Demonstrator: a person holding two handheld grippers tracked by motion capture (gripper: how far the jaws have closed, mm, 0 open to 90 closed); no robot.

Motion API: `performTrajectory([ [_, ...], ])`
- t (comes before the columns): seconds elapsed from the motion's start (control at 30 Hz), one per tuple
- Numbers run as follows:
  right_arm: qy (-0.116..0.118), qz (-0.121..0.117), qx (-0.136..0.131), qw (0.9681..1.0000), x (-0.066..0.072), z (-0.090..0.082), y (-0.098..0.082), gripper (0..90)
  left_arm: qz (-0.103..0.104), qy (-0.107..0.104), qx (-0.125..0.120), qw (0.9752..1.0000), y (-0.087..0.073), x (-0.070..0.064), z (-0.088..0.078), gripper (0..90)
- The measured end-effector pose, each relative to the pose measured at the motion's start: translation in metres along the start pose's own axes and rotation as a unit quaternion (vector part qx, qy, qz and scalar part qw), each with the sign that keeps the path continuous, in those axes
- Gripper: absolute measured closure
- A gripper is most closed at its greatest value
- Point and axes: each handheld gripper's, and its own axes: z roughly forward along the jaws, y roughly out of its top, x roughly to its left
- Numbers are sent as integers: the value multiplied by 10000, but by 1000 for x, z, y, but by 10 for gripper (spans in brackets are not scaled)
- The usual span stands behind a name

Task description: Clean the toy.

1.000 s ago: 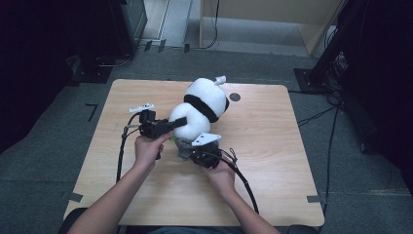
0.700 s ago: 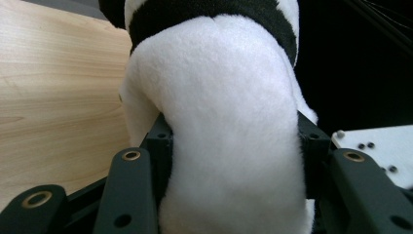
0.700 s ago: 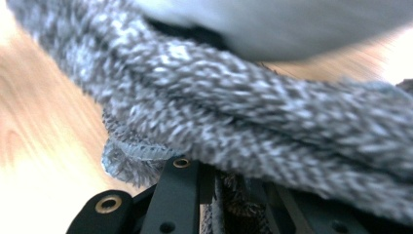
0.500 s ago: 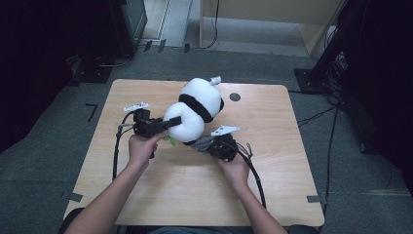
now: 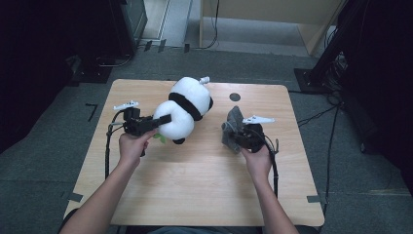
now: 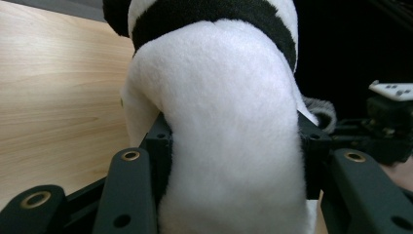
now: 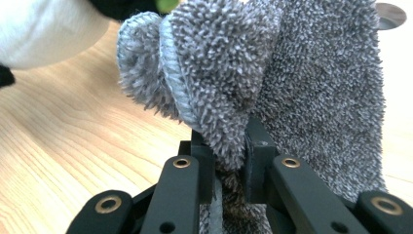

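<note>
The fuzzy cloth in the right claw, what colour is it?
Grey; the cloth shows best in the right gripper view, pinched in the right claw.

I am seeing the plush panda getting cut off by the left gripper view's top edge, its bulk hiding the surface behind it.

- The plush panda lies on the table, upper centre of the high view.
- The left gripper is at its left.
- The cloth sits right of it, in the right gripper.
</note>
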Motion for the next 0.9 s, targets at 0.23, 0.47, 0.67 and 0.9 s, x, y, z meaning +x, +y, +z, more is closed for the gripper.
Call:
performTrajectory([
  [0.23,-162,257,17,9995,-28,-29,8,796,66,143,124,9998,0,12,-6,485],
  [0.47,-340,642,154,9972,-64,-52,-5,793,-49,281,119,9995,0,30,-12,482],
  [0.67,-355,658,304,9967,-74,-33,-9,789,-10,467,361,9983,-3,45,-12,479],
  [0.9,-537,569,419,9961,-81,-9,-9,782,-108,693,205,9973,-4,67,-21,479],
])
